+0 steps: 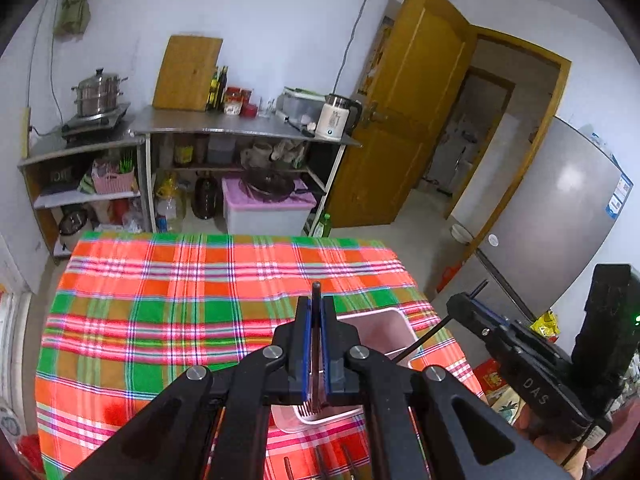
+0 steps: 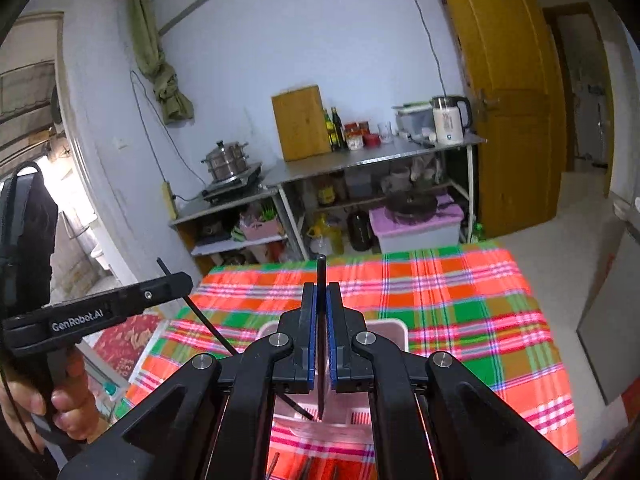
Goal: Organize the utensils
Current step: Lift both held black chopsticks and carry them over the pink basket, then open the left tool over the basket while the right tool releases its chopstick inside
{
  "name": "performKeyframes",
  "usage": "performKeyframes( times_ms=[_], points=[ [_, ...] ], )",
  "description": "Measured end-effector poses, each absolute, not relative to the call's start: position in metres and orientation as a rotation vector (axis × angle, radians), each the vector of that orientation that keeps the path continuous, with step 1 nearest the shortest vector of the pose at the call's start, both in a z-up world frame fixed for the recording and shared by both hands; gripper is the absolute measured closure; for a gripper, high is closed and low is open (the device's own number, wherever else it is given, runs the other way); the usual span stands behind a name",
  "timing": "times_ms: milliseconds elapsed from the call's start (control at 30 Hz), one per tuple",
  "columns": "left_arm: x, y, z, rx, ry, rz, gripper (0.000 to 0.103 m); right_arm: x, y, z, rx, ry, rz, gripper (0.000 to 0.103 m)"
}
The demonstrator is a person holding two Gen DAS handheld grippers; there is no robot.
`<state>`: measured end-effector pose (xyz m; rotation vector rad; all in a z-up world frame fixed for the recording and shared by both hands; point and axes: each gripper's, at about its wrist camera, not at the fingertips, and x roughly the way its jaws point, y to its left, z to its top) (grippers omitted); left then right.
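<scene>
My left gripper [image 1: 316, 300] is shut on a dark brown chopstick [image 1: 316, 290], held upright with its lower end over a white slotted container [image 1: 386, 314] on the plaid tablecloth [image 1: 180, 300]. My right gripper [image 2: 321, 286] is shut on a black chopstick [image 2: 321, 268], whose lower tip hangs inside the same container [image 2: 396, 326]. In the left wrist view the right gripper [image 1: 454, 304] comes in from the right with its chopstick [image 1: 424, 340] slanting toward the container. The left gripper [image 2: 188, 280] shows at the left of the right wrist view, a hand [image 2: 68, 400] around its handle.
Several more sticks [image 1: 348, 456] lie on the cloth near the front edge. Beyond the table stand metal shelves [image 1: 240, 128] with a steamer pot [image 1: 98, 92], a kettle [image 1: 336, 118] and a lilac-lidded bin [image 1: 264, 208]. A fridge [image 1: 560, 216] and a wooden door [image 1: 408, 112] are on the right.
</scene>
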<state>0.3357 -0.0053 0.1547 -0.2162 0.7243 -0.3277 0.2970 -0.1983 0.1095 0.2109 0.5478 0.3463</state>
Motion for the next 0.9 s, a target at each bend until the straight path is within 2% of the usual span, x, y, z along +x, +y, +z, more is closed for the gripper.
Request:
performKeyframes(
  times_ms=[133,267,367,667,900],
  points=[
    [0.338,0.002,0.145,-0.232,0.727,-0.314,0.098,0.304,-0.197,0.093,0.22,0.592,0.35,0.099],
    [0.329,0.008,0.151,-0.225,0.688,-0.317,0.084,0.303,-0.198,0.093,0.212,0.603,0.346,0.098],
    [0.319,0.01,0.162,-0.201,0.646,-0.308,0.075,0.295,-0.198,0.1,0.195,0.584,0.348,0.09],
    [0.269,0.018,0.193,-0.171,0.547,-0.277,0.074,0.258,-0.208,0.124,0.177,0.516,0.337,0.089],
    [0.225,0.023,0.195,-0.173,0.519,-0.266,0.074,0.222,-0.222,0.135,0.187,0.478,0.329,0.089]
  ],
)
